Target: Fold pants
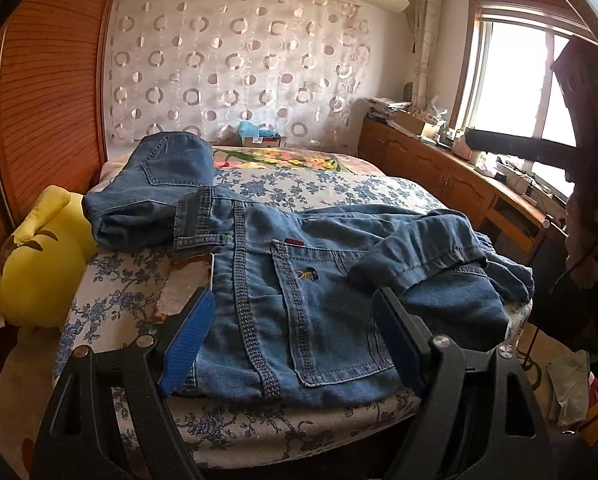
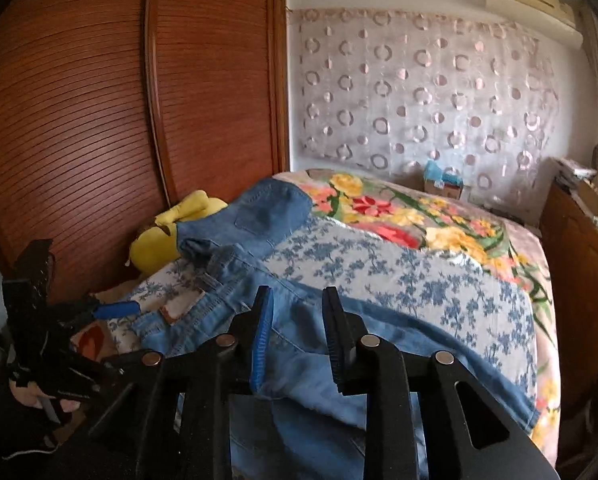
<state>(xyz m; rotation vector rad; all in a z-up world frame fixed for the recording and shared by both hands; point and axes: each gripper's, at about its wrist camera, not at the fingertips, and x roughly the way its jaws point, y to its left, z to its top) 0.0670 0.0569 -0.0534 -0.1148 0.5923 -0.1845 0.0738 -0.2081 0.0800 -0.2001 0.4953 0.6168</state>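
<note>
A: any readable brand on the jeans (image 1: 299, 300)?
B: nope, red tag (image 1: 293, 242) too tiny. Two denim pieces on the bed (image 2: 419, 280), one yellow plush (image 1: 39, 264). Left gripper (image 1: 295, 340) wide, empty; right gripper (image 2: 297, 344) narrow gap, gripping nothing.

The left gripper's (image 1: 295, 332) black arms run off the bottom edge of its own view, and the pants (image 1: 299, 280) hide the bed's (image 1: 339, 184) near sheet. In the right wrist view, the right gripper (image 2: 297, 336) covers the pants' lower part (motion blur smears the denim there).
</note>
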